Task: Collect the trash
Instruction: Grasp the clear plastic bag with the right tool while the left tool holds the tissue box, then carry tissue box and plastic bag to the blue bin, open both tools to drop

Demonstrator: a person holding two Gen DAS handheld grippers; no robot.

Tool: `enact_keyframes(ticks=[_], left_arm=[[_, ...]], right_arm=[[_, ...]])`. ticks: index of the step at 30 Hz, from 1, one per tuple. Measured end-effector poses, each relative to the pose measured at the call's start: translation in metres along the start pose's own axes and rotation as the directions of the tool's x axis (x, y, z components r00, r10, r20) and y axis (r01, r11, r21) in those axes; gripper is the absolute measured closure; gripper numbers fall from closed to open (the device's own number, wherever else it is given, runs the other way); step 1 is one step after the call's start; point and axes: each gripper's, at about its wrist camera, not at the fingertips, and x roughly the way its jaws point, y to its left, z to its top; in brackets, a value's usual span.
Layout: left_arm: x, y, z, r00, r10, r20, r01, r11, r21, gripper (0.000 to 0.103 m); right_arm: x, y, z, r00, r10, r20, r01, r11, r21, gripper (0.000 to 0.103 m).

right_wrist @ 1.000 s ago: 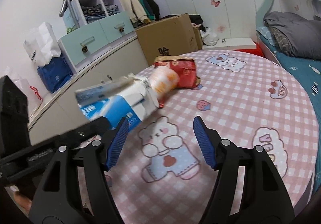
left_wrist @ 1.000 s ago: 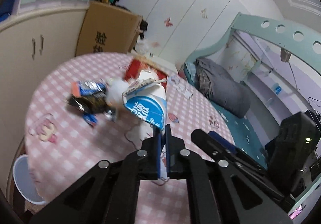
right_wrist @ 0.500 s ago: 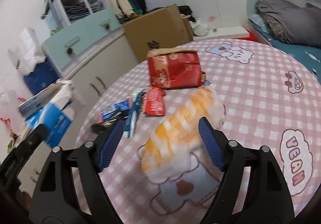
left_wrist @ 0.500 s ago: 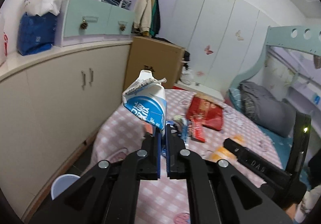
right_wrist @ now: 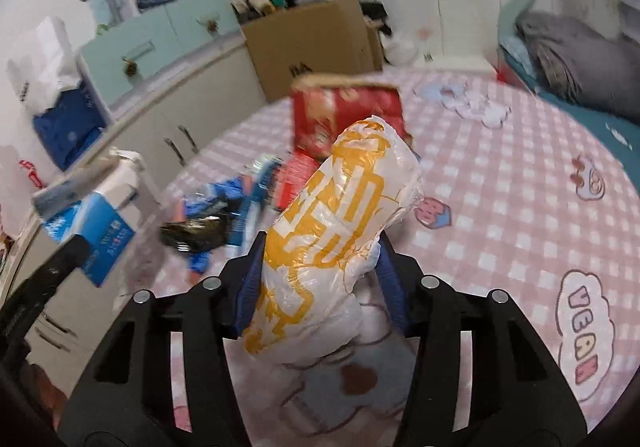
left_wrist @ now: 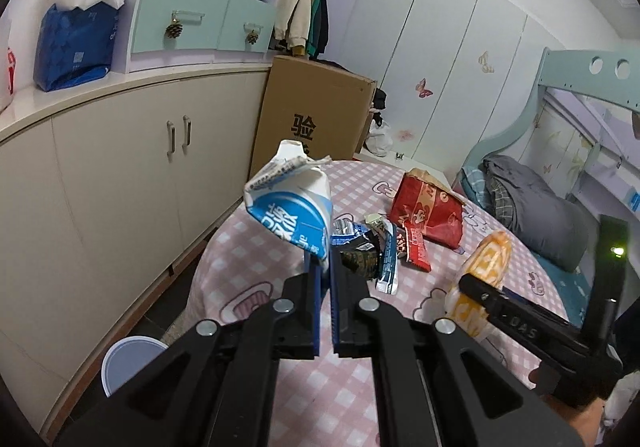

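My left gripper (left_wrist: 325, 267) is shut on a crushed blue and white milk carton (left_wrist: 294, 207) and holds it up over the left edge of the round pink checked table (left_wrist: 248, 247). The carton also shows in the right wrist view (right_wrist: 90, 215). My right gripper (right_wrist: 320, 247) is closed around a white and orange plastic wrapper (right_wrist: 340, 207), seen also in the left wrist view (left_wrist: 486, 259). A red snack bag (left_wrist: 428, 207), a small red wrapper (left_wrist: 416, 247) and several blue and dark wrappers (left_wrist: 372, 251) lie on the table.
A white bin (left_wrist: 128, 363) stands on the floor left of the table. Cream cabinets (left_wrist: 120, 175) run along the left wall. A cardboard box (left_wrist: 316, 115) stands behind the table. A bed with grey bedding (left_wrist: 532, 199) is at the right.
My left gripper has carried the carton left, off the table's middle toward its edge. My right gripper has moved in from empty table and closed around the white and orange wrapper.
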Motion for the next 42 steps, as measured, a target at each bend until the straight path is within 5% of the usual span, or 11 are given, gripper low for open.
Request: enact_keyframes(ticks=[8, 14, 23, 33, 35, 37, 38, 42], left_arm=[[-0.045, 0.048, -0.007, 0.997, 0.068, 0.03, -0.066, 0.996, -0.067, 0.099], [-0.066, 0.117, -0.024, 0.98, 0.192, -0.051, -0.199, 0.962, -0.185, 0.099], [-0.046, 0.217, -0.061, 0.936, 0.273, -0.22, -0.332, 0.894, -0.3, 0.099], [0.005, 0.284, -0.088, 0.905, 0.236, -0.353, -0.367, 0.853, -0.371, 0.098], [0.014, 0.29, -0.09, 0.888, 0.249, -0.387, -0.393, 0.848, -0.355, 0.092], [0.018, 0.294, -0.093, 0.88, 0.261, -0.396, -0.407, 0.844, -0.349, 0.065], [0.018, 0.296, -0.094, 0.879, 0.268, -0.394, -0.413, 0.84, -0.352, 0.06], [0.018, 0.302, -0.099, 0.881, 0.255, -0.398, -0.409, 0.834, -0.37, 0.056]], right_arm=[[-0.025, 0.083, -0.017, 0.978, 0.208, -0.008, -0.207, 0.97, -0.123, 0.052], [-0.006, 0.163, -0.051, 0.943, 0.314, -0.107, -0.331, 0.914, -0.233, 0.051], [0.06, 0.246, -0.106, 0.906, 0.328, -0.267, -0.404, 0.858, -0.318, 0.051], [0.12, 0.278, -0.144, 0.895, 0.273, -0.353, -0.398, 0.845, -0.356, 0.05], [0.125, 0.278, -0.147, 0.896, 0.266, -0.356, -0.394, 0.847, -0.357, 0.05], [0.129, 0.28, -0.152, 0.895, 0.259, -0.363, -0.391, 0.849, -0.357, 0.05], [0.132, 0.279, -0.153, 0.896, 0.255, -0.364, -0.387, 0.851, -0.354, 0.05], [0.137, 0.281, -0.159, 0.891, 0.249, -0.379, -0.388, 0.851, -0.354, 0.05]])
